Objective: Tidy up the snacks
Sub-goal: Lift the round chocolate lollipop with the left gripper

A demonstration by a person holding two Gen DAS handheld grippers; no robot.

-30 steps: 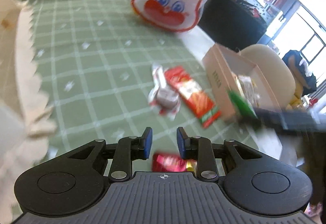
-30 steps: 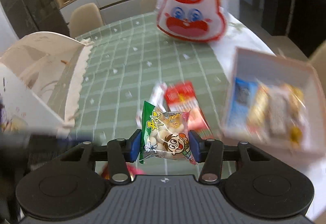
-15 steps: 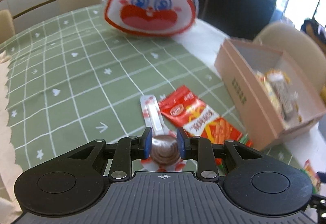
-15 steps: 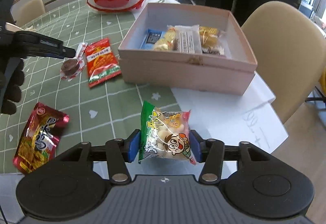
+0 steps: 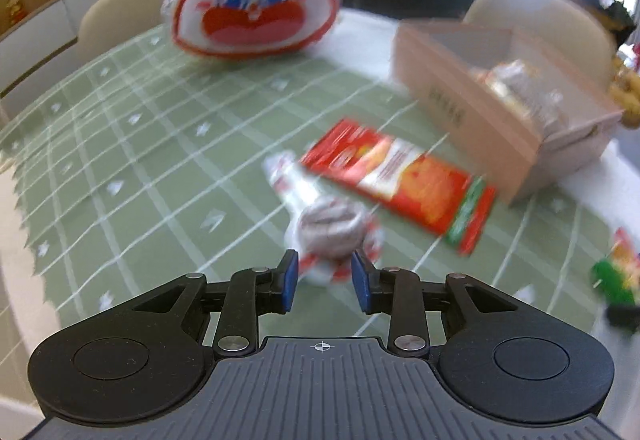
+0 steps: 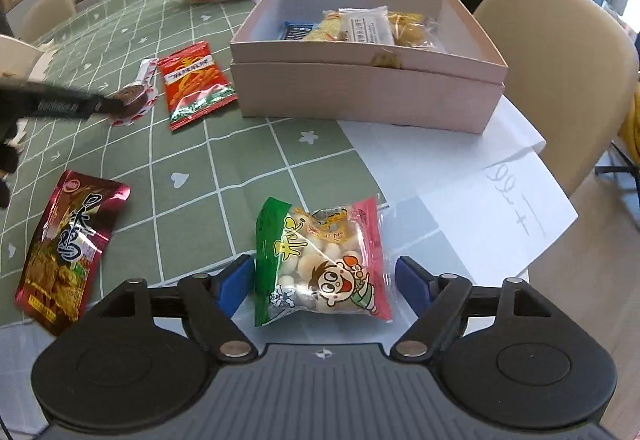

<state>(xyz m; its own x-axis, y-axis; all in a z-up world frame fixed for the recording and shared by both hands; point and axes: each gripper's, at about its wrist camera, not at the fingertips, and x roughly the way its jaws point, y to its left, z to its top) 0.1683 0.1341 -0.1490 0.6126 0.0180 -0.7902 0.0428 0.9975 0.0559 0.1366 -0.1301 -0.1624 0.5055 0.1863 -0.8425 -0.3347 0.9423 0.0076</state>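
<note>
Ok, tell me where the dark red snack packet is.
In the right wrist view the dark red snack packet lies flat on the green checked tablecloth at lower left, left of the green-and-pink biscuit bag.

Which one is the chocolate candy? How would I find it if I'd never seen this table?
Find the big pink box on the green checked cloth. To its left lies a red chip bag, and beyond that bag's left side sits the candy, right at the left gripper. It is the only small, round brown sweet in a clear wrapper with red-and-white ends.
</note>
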